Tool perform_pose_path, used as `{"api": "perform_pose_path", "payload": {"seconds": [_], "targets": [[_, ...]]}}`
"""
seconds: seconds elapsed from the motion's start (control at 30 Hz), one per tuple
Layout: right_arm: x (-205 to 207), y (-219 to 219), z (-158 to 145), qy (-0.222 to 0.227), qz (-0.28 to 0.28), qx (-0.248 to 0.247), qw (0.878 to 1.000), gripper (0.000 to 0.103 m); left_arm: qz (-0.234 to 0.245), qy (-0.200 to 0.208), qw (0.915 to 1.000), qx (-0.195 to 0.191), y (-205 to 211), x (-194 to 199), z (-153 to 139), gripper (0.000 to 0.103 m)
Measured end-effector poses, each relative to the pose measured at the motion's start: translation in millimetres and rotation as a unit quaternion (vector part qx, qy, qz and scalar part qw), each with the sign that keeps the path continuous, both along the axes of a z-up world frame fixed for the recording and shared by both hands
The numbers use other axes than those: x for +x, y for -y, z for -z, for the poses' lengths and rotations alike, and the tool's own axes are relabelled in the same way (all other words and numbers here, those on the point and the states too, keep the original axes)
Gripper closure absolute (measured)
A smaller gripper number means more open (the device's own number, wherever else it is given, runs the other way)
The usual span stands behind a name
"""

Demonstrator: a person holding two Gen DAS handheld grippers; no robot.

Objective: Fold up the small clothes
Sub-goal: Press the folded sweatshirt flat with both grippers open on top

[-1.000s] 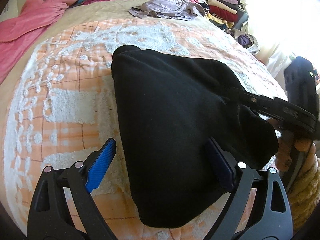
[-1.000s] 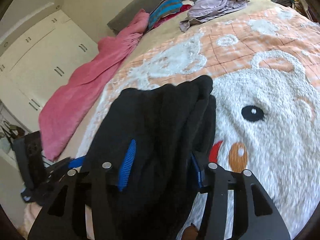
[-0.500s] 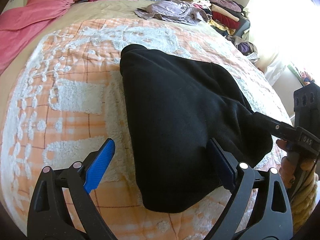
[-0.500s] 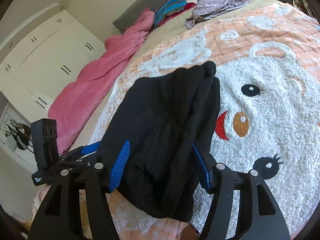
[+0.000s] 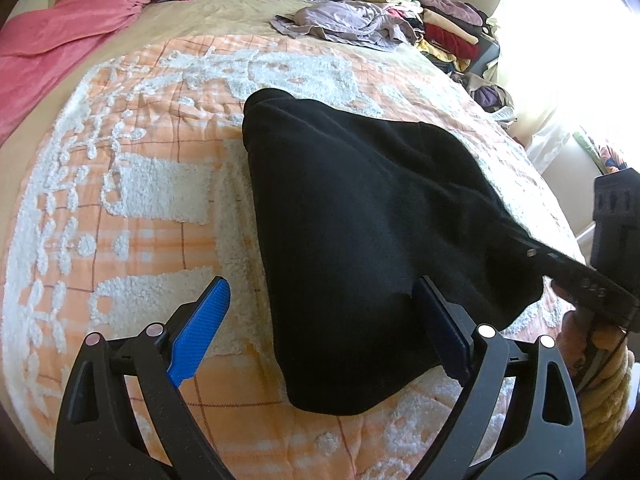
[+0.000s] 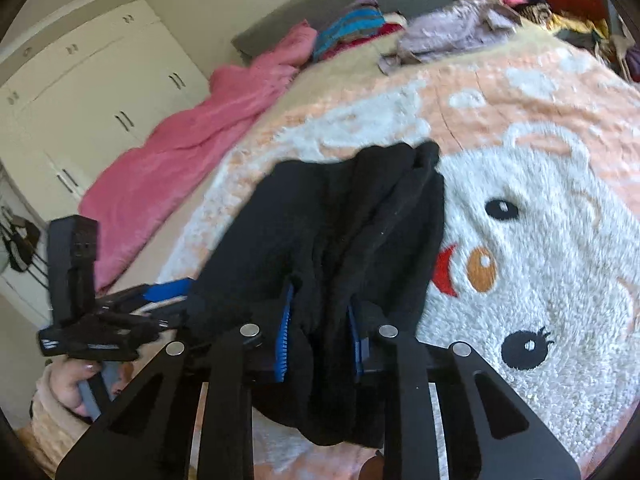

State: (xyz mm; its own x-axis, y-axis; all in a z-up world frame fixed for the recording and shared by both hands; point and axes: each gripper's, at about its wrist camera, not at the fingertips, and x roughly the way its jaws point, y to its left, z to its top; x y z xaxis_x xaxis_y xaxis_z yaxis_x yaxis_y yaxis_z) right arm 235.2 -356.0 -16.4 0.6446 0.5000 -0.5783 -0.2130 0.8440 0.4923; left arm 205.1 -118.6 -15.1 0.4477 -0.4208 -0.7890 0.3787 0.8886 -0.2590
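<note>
So the black garment (image 6: 340, 240), mid-frame on the bedspread (image 6: 540, 128), has just been clamped by the right gripper (image 6: 320, 336) w/ jaws closing, prob for folding, while the left gripper (image 5: 320, 328) is kept wide open, holding nothing.

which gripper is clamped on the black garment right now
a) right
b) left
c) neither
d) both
a: the right gripper has just closed, its blue pads pinching a bunch of the black garment, while the left gripper stands wide open over the cloth.
</note>
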Motion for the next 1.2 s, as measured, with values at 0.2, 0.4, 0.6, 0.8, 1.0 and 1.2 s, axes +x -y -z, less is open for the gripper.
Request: {"api": "perform_pose_path", "payload": {"seconds": [0.2, 0.4, 0.6, 0.8, 1.0, 1.2], "targets": [[-3, 7, 17, -0.017, 0.01, -0.022, 1.0, 0.082, 0.005, -0.004, 1.0, -0.004, -1, -3, 2, 0.018], [-10, 8, 29, -0.02, 0.039, -0.035, 0.998, 0.072, 0.01, -0.007, 0.9999, -0.006, 3, -4, 6, 0.018], [-14, 6, 28, -0.03, 0.053, -0.042, 0.997, 0.049, 0.007, -0.007, 0.9999, -0.01, 0, -6, 5, 0.018], [-15, 5, 31, -0.045, 0.049, -0.037, 0.997, 0.03, 0.006, -0.009, 0.9999, -0.012, -3, -5, 5, 0.017], [-11, 5, 39, -0.061, 0.049, -0.019, 0.997, 0.02, 0.003, -0.012, 0.9998, -0.017, -6, -5, 7, 0.013], [-4, 6, 47, -0.071, 0.043, 0.004, 0.997, 0.015, -0.003, -0.022, 0.9996, -0.018, -7, -3, 10, 0.01]]}}
